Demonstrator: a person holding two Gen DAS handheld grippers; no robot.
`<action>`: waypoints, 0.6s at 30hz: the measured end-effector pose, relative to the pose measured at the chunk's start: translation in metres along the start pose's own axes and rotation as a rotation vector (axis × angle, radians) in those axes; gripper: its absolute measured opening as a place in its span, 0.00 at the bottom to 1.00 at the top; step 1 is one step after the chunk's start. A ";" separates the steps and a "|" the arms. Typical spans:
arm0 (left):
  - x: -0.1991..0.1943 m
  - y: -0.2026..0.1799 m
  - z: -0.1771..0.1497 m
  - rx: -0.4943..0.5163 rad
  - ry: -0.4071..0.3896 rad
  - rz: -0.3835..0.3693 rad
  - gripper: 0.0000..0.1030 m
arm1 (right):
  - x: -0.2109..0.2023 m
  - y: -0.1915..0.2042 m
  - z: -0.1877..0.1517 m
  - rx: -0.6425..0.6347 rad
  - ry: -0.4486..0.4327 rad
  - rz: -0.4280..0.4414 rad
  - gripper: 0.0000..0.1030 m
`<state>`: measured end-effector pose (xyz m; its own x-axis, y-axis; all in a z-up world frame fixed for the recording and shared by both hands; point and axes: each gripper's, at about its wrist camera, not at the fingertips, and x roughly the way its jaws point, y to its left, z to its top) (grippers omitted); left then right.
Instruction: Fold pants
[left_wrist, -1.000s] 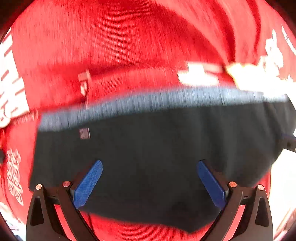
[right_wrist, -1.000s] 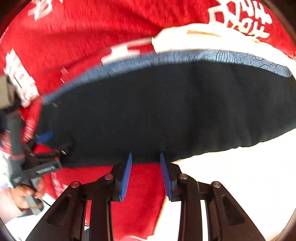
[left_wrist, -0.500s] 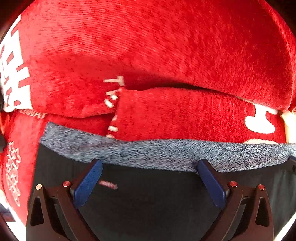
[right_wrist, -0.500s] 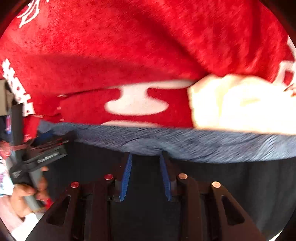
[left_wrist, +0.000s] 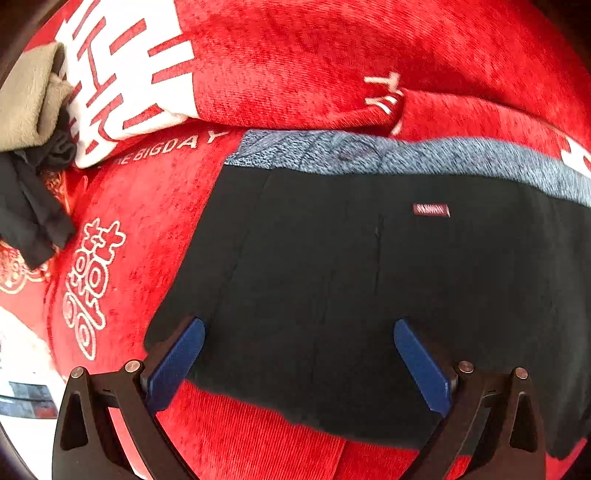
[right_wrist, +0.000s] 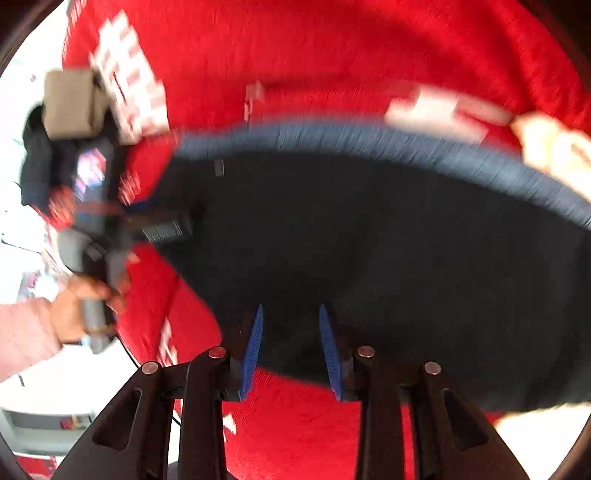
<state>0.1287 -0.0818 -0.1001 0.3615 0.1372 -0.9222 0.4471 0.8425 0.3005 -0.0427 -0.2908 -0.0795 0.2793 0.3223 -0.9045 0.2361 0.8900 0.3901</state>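
Black pants with a grey-blue waistband lie folded flat on a red blanket. My left gripper is wide open just above the pants' near edge, holding nothing. In the right wrist view the same pants fill the middle, blurred by motion. My right gripper has its jaws partly apart over the pants' near edge, with nothing between them. The left gripper and the hand holding it show at the left of that view.
The red blanket has white lettering and a bulging fold behind the waistband. A beige folded cloth and dark garments lie at the far left. A cream-coloured item sits at the right by the waistband.
Both grippers have pulled back from the waistband toward the pants' near edge. More of the black fabric shows now. The jaw openings look unchanged.
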 end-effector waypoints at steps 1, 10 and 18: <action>-0.003 -0.002 -0.001 0.018 0.000 0.005 1.00 | -0.003 0.007 -0.008 -0.027 -0.075 -0.036 0.34; -0.056 -0.034 -0.005 0.059 0.037 -0.060 1.00 | -0.016 0.008 -0.018 0.045 0.014 -0.025 0.34; -0.114 -0.074 -0.021 0.123 0.097 -0.139 1.00 | -0.059 -0.015 -0.059 0.202 0.045 -0.040 0.49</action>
<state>0.0371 -0.1485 -0.0221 0.2117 0.0788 -0.9741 0.5856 0.7877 0.1910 -0.1177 -0.3036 -0.0421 0.2250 0.3060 -0.9251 0.4292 0.8212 0.3760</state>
